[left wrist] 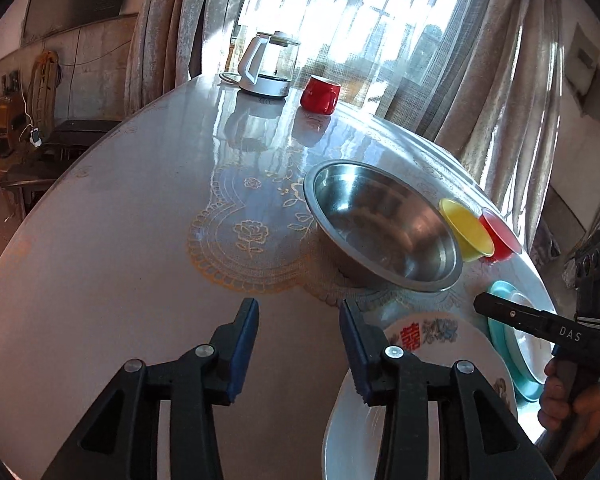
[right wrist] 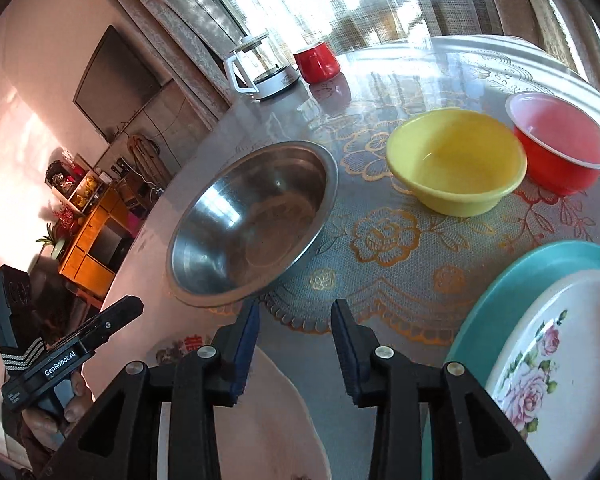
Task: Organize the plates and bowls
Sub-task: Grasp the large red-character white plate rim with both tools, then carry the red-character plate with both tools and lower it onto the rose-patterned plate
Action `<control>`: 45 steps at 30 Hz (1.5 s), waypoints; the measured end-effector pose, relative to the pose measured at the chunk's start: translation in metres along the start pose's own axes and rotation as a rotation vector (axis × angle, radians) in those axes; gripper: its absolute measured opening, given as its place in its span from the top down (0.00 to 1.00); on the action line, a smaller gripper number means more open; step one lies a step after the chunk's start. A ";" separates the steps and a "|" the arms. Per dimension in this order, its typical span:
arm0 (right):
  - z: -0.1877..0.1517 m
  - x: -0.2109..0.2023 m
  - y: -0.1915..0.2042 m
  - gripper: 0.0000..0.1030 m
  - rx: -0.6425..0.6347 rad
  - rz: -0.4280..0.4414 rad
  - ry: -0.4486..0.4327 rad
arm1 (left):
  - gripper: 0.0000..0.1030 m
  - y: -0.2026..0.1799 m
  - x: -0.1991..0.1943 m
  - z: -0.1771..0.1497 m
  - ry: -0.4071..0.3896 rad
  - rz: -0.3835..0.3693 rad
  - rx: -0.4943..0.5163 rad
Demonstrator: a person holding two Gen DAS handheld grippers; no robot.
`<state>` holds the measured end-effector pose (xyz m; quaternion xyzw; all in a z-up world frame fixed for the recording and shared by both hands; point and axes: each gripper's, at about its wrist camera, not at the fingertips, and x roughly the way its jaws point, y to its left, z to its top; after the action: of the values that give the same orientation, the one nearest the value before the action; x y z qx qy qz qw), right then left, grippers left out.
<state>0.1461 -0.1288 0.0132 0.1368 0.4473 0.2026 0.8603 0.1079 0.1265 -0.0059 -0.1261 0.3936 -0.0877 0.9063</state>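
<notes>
3 bowls unstacked: yellow bowl (right wrist: 456, 160) right of steel bowl (right wrist: 252, 220), red bowl (right wrist: 560, 140) beyond. Floral plate (right wrist: 556, 360) already on teal plate (right wrist: 540, 272); white plate (left wrist: 420, 360) loose. Left gripper (left wrist: 299, 344) and right gripper (right wrist: 294, 344) open, empty.

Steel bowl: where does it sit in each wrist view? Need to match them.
Left wrist view: the steel bowl sits right of centre, tilted, just left of the yellow bowl.
Right wrist view: the steel bowl sits left of centre, above the fingers, with the yellow bowl to its upper right.
Shared landmark: the red mug beside the kettle.
</notes>
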 end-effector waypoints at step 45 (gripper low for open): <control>-0.068 -0.143 -0.094 0.67 0.176 -0.104 -0.272 | 0.71 -0.183 0.035 -0.019 0.073 -0.165 0.179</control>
<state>0.0374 -0.2750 0.0381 0.2143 0.3489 0.0975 0.9071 0.1065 -0.0598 0.0117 -0.0734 0.4054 -0.2014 0.8886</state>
